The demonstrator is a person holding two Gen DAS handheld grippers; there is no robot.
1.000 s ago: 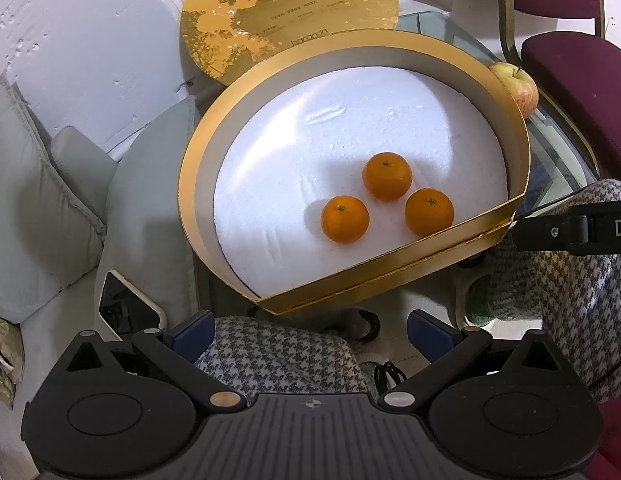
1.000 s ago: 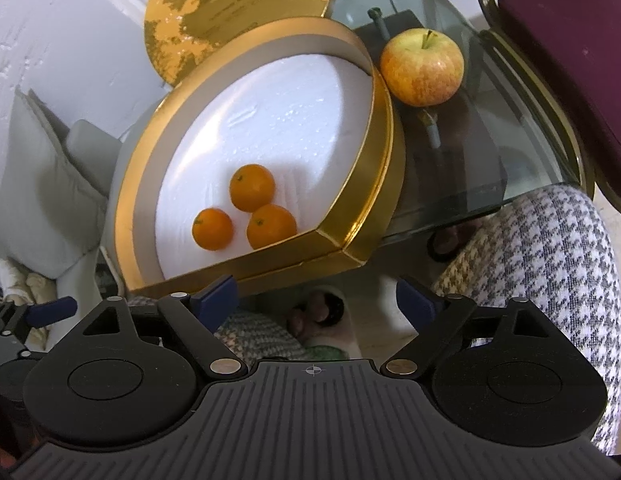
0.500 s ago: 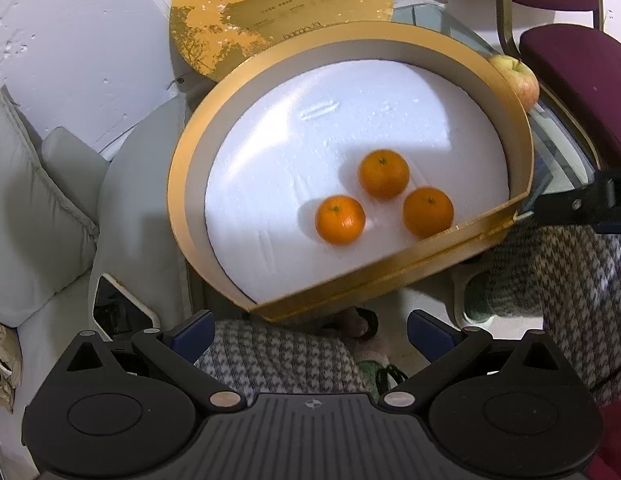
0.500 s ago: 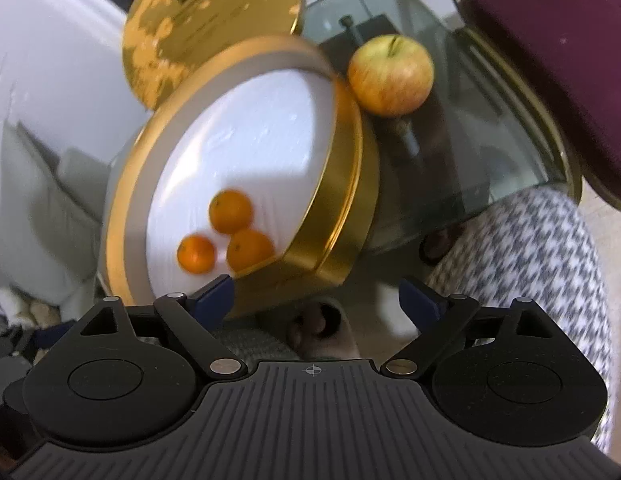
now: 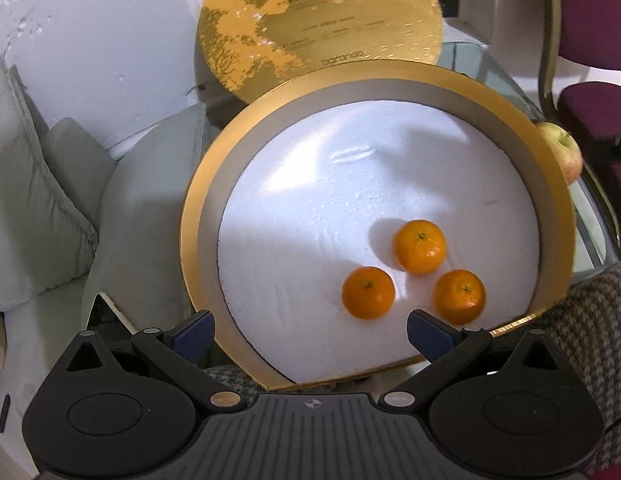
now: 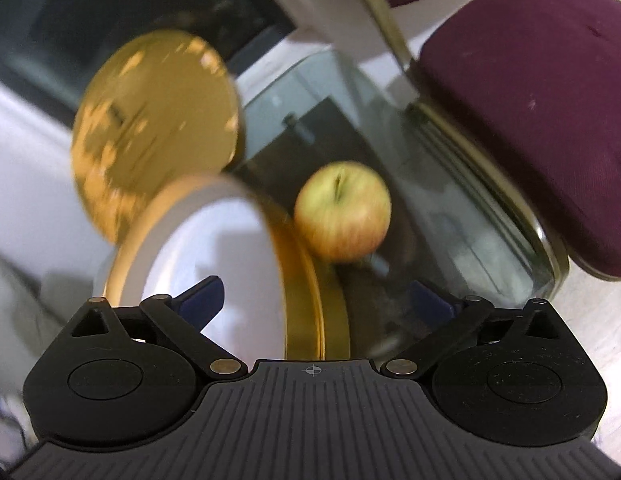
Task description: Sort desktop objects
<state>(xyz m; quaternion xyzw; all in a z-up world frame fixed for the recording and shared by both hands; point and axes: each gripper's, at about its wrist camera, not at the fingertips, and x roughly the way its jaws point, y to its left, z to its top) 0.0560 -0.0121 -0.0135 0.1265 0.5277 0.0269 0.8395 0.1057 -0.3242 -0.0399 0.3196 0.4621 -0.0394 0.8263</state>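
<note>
- Oranges (image 5: 419, 246), three of them, are lying inside the gold round box (image 5: 189, 216).
- Apple (image 6: 342, 211) is sitting on the glass table (image 6: 462, 216), touching the box.
- Left gripper (image 5: 310, 332) and right gripper (image 6: 316, 298) are both hanging wide apart, holding nothing.

Pale grey fabric cushions (image 5: 38, 200) lay left of the bench; a maroon upholstered chair (image 6: 542, 92) stood at its right.

Looks like a home sitting room. Grey cushions (image 5: 38, 208) at 9 o'clock on a pale sofa, w/ a white wall (image 5: 102, 40) at 11. Glass-top table (image 6: 350, 128) w/ a maroon padded chair (image 6: 530, 100) at 2 o'clock. Gold gift box (image 5: 198, 216) & apple (image 6: 342, 216) on the table.
</note>
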